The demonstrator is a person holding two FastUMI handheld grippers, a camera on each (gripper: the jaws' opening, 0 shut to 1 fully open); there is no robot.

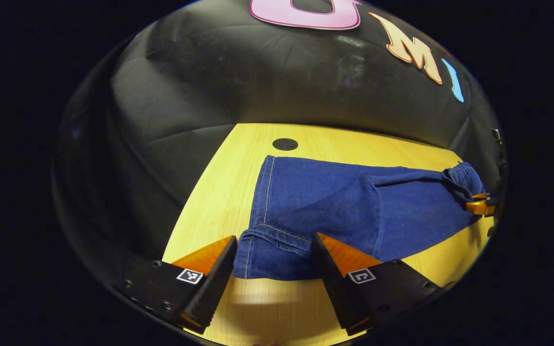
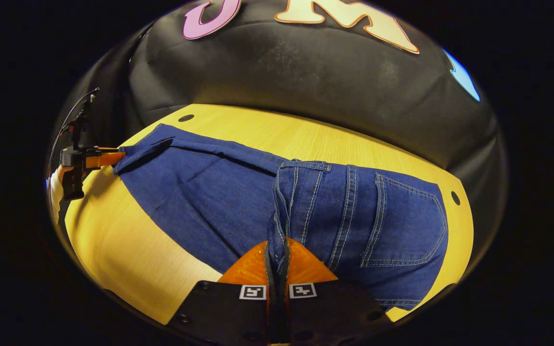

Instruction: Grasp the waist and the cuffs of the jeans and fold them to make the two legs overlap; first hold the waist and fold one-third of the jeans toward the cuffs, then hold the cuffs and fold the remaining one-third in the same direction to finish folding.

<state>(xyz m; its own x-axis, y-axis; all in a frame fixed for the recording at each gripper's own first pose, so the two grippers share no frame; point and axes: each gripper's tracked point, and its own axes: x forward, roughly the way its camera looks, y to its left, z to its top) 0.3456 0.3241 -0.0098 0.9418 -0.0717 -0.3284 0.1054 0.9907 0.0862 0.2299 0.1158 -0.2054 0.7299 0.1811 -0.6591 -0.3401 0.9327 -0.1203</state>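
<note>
Blue jeans (image 1: 334, 202) lie lengthwise across the yellow wooden table (image 1: 219, 192), legs stacked. In the left gripper view my left gripper (image 1: 273, 242) is open, its fingers standing on either side of the hemmed cuff end (image 1: 277, 250), not pressing on it. In the right gripper view my right gripper (image 2: 277, 252) is shut on the waistband edge (image 2: 282, 226), with the back pocket (image 2: 402, 226) to its right. The right gripper (image 1: 480, 206) shows small at the waist end in the left gripper view. The left gripper (image 2: 106, 157) shows by the cuffs at the far left.
Booth wall of black cloth rises right behind the table (image 2: 128, 250). Small black round holes (image 1: 285, 144) sit in the tabletop near its far edge and corners (image 2: 455, 197). Bare wood shows in front of the jeans on the near side.
</note>
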